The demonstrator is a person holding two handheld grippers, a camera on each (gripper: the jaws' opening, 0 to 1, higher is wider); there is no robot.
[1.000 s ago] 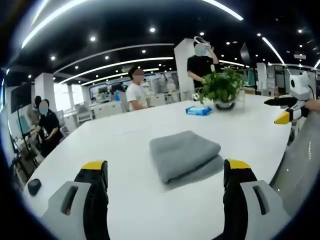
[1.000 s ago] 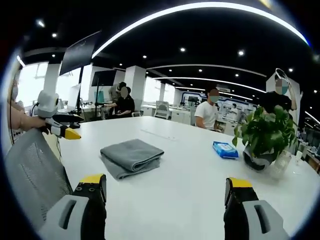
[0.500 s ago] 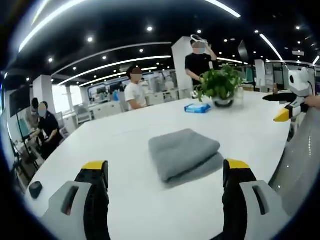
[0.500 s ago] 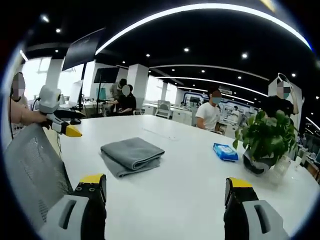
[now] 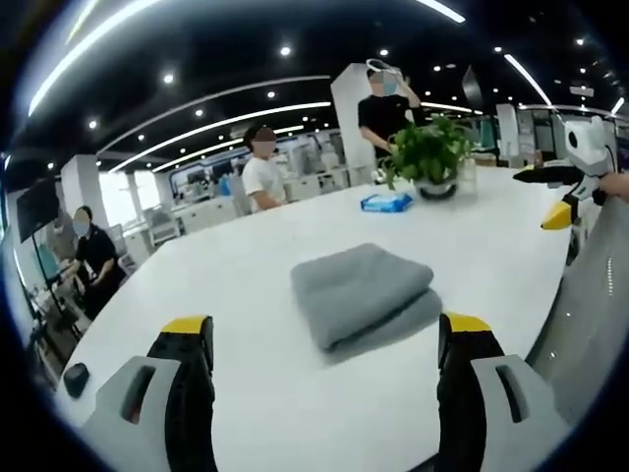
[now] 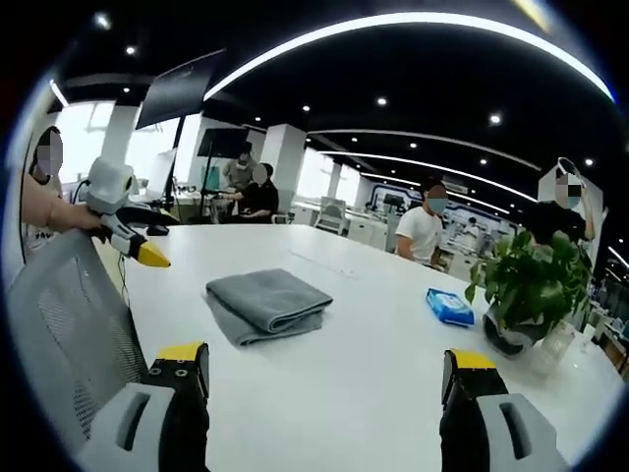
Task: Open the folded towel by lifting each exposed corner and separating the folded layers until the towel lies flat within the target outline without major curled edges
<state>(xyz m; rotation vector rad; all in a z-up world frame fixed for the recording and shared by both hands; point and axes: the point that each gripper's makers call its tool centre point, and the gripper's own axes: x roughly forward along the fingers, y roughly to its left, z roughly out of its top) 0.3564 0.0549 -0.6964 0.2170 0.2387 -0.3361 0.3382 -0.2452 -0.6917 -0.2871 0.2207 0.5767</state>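
Moved since earlier: nothing on the table (image 5: 246, 265) really; both views just drifted a bit, towel (image 5: 362, 295) hasn't budged.

Left gripper view
- left gripper (image 5: 324, 344): jaws spread wide, holding nothing, touching nothing, hanging short of the towel.
- towel: one, grey, folded thick, lying flat on the white table just ahead between the jaws; long axis slants toward the upper right, rounded fold facing the camera.
- right gripper (image 5: 560, 202): far right edge, yellow tip pointing left, well clear of the towel.
- extras: one potted plant (image 5: 428, 157), one blue packet (image 5: 385, 202) beside it, three people past the table.

Right gripper view
- right gripper (image 6: 324, 369): wide open too, empty.
- towel (image 6: 267, 303): ahead left of centre, untouched.
- left gripper (image 6: 138, 241): at the left, in a hand (image 6: 54, 206).
- chair back (image 6: 69, 324): grey mesh, lower left.
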